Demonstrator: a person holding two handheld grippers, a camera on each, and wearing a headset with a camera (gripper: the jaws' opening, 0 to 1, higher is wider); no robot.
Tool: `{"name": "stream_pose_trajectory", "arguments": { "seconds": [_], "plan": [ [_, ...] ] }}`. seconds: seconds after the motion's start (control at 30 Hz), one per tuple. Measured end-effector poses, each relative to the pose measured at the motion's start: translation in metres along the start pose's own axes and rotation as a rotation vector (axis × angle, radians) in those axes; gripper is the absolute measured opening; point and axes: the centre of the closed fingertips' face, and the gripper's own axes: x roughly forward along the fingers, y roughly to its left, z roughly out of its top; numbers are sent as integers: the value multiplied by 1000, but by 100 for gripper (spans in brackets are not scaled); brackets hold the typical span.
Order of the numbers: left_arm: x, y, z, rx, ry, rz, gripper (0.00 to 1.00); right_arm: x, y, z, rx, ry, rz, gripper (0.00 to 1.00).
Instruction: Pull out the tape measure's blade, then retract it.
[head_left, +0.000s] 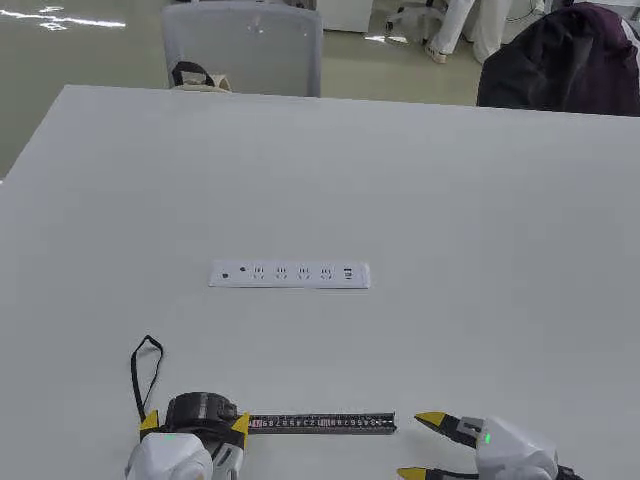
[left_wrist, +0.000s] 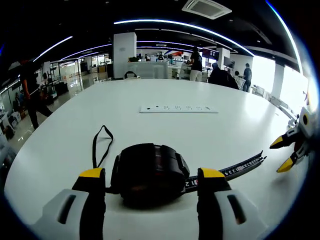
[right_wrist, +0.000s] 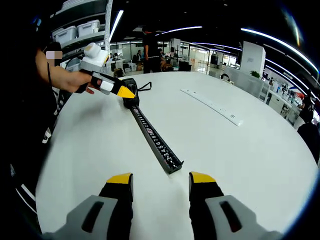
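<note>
white worktable (head_left: 450, 180) is carrying the tape measure (head_left: 200, 410) nearside of the power strip (head_left: 289, 274), its blade (head_left: 320, 423) lying part-way pulled out. left gripper (head_left: 194, 424) is bracketing the case; whether it is clamping cannot be told. right gripper (head_left: 421, 445) is standing wide and empty, also nearside of the strip. retraction is judged outstanding.

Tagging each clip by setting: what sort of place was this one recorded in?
Most likely an open-plan office: a large white table with a power strip on it, a grey chair behind, and, in the left gripper view, long ceiling light strips over a wide floor with people.
</note>
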Motion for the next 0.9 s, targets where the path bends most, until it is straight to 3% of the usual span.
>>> {"name": "stream_pose_trajectory", "arguments": {
  "seconds": [0.17,0.4,0.53,0.73,0.9],
  "plan": [
    [1,1,0,-23,2,6,71,7,-5,-2,-32,22,48,40],
    [0,-3,7,-68,-28,3,67,17,-13,-6,-75,38,103,35],
    [3,1,3,-71,-25,8,66,20,-17,-6,-96,46,124,29],
    [2,2,3,-116,-27,14,64,28,-20,-6,-123,59,172,26],
    [5,5,2,-119,-20,15,64,36,-20,-8,-128,66,216,24]
  ]
}}
